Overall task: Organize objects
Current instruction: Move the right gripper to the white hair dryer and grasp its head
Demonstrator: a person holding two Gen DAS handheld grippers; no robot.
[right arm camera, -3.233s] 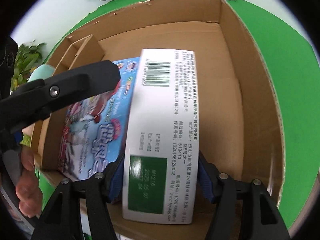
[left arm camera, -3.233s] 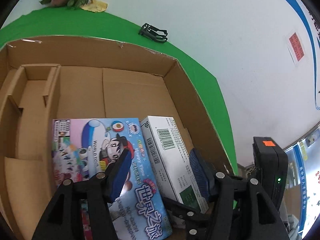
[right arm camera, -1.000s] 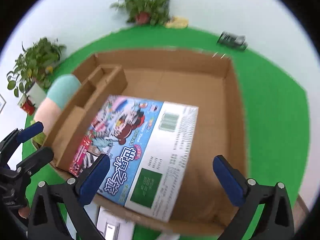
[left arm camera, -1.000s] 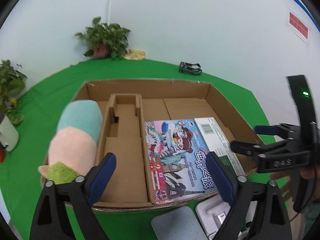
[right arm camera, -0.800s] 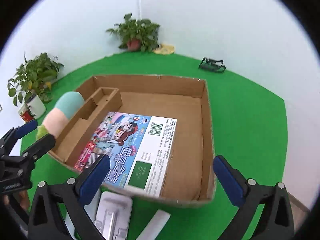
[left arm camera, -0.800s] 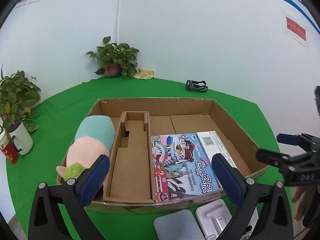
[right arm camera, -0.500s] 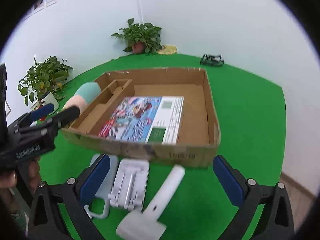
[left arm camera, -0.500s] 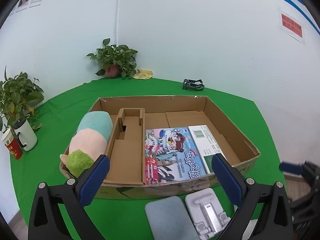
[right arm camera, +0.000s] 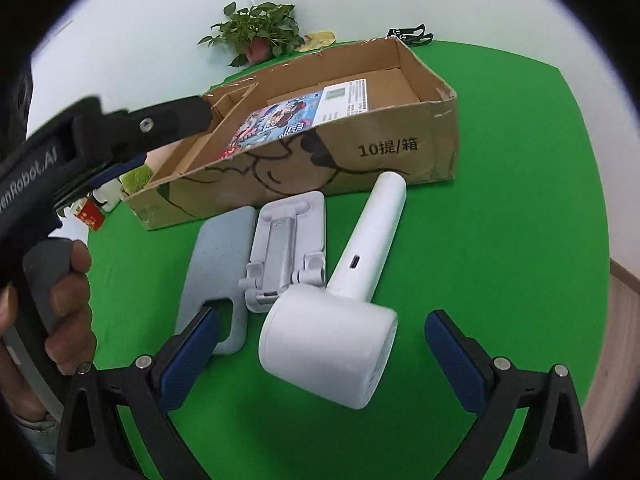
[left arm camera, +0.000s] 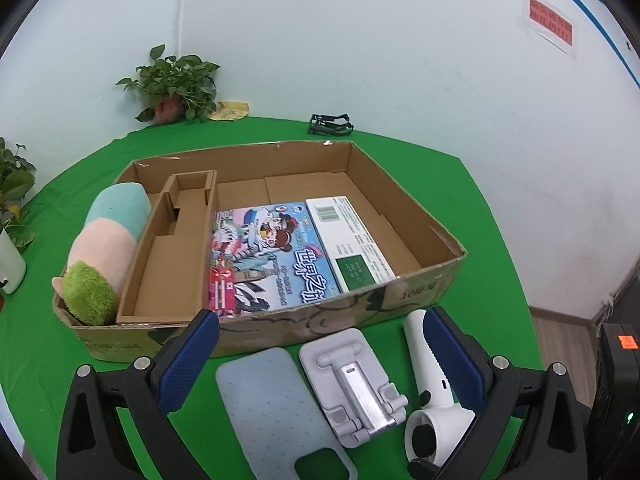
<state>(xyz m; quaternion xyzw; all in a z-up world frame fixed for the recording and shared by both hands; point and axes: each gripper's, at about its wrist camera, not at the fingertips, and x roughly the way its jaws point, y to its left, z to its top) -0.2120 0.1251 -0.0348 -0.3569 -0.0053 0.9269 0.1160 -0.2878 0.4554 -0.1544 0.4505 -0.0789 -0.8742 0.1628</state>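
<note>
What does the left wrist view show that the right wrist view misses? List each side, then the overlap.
Left wrist only: the red wall sign and most of the plush toy in the box's left compartment.
Right wrist only: the hand holding the left gripper and the print on the box front.
Both: cardboard box, game box, phone case, white stand, white handheld device, potted plant.

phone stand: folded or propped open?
Folded. The phone stand lies flat on the green table, outside the cardboard box.
</note>
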